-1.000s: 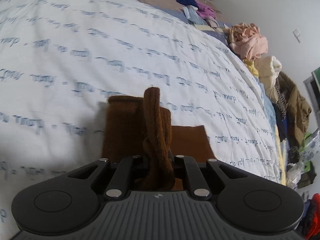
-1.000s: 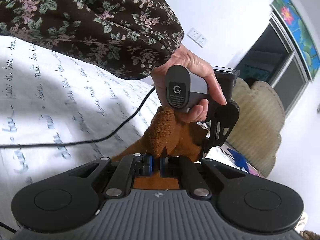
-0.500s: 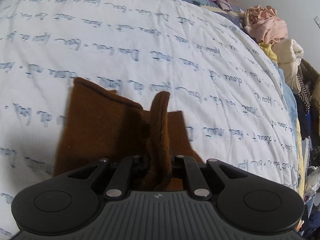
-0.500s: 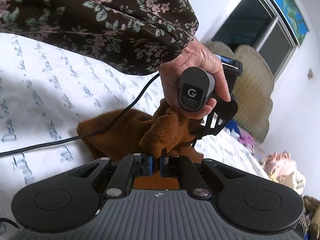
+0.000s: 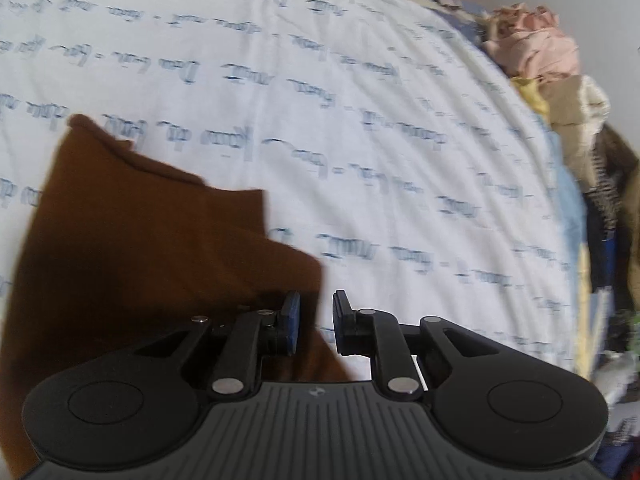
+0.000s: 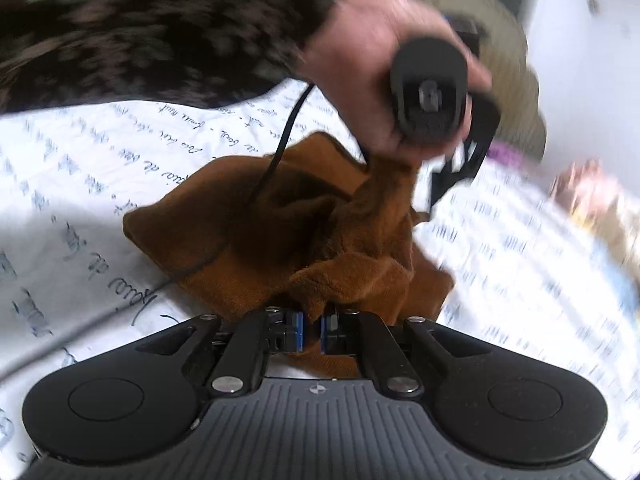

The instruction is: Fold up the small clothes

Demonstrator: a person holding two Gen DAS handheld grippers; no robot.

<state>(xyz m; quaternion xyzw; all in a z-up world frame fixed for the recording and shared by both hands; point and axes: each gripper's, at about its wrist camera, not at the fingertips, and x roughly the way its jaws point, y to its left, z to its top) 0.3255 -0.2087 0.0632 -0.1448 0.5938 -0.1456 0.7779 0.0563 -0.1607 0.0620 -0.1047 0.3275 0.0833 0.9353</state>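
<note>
A brown knitted cloth (image 5: 140,260) lies on the white bedspread (image 5: 360,120) with blue script, at the lower left of the left wrist view. My left gripper (image 5: 316,320) hovers over the cloth's right edge. Its jaws are opening, and the pads do not press on anything; the cloth only lies beneath them. In the right wrist view the same cloth (image 6: 248,220) is bunched into folds. My right gripper (image 6: 311,328) is shut on a raised flap at its near edge. Just beyond the cloth, a person's hand (image 6: 360,72) grips the other gripper's handle.
A heap of clothes runs along the bed's right edge, with a pink garment (image 5: 536,48) and a cream one (image 5: 580,104). A black cable (image 6: 288,128) trails across the cloth. A floral sleeve (image 6: 160,28) fills the upper left. A beige scalloped headboard (image 6: 504,52) stands behind.
The left gripper has let go of the upright brown fold and its jaws have parted; the cloth now lies flat. The right gripper has rolled, still pinching the cloth.
</note>
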